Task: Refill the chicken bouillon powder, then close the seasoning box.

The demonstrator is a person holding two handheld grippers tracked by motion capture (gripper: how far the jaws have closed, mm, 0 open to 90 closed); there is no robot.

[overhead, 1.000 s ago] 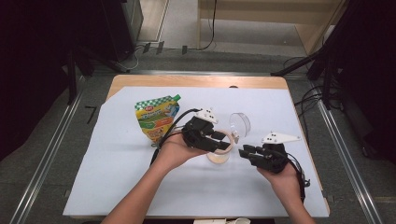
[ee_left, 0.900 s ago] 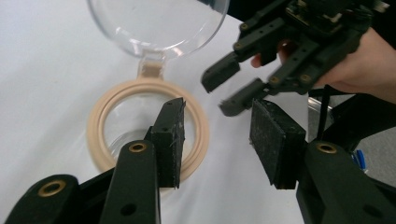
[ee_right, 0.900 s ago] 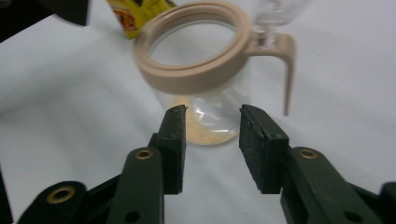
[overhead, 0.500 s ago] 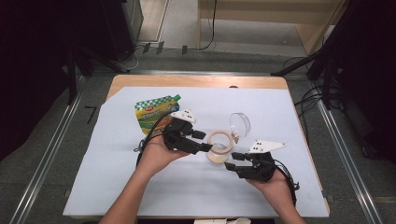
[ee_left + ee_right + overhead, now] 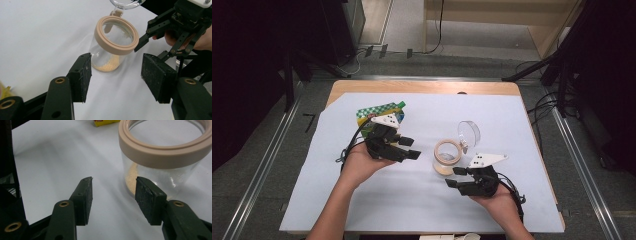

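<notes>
Both grippers, left (image 5: pixel 412 148) and right (image 5: pixel 455 177), have just spread their jaws and backed off the jar (image 5: pixel 446 156), which stands open and unheld mid-table between them, so whatever went in looks done and the pouch (image 5: pixel 376 114) lies far-left.

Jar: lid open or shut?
Open. The jar stands upright with its clear hinged lid swung back off the tan rim; the mouth is uncovered, with yellowish grains at the bottom.
</notes>
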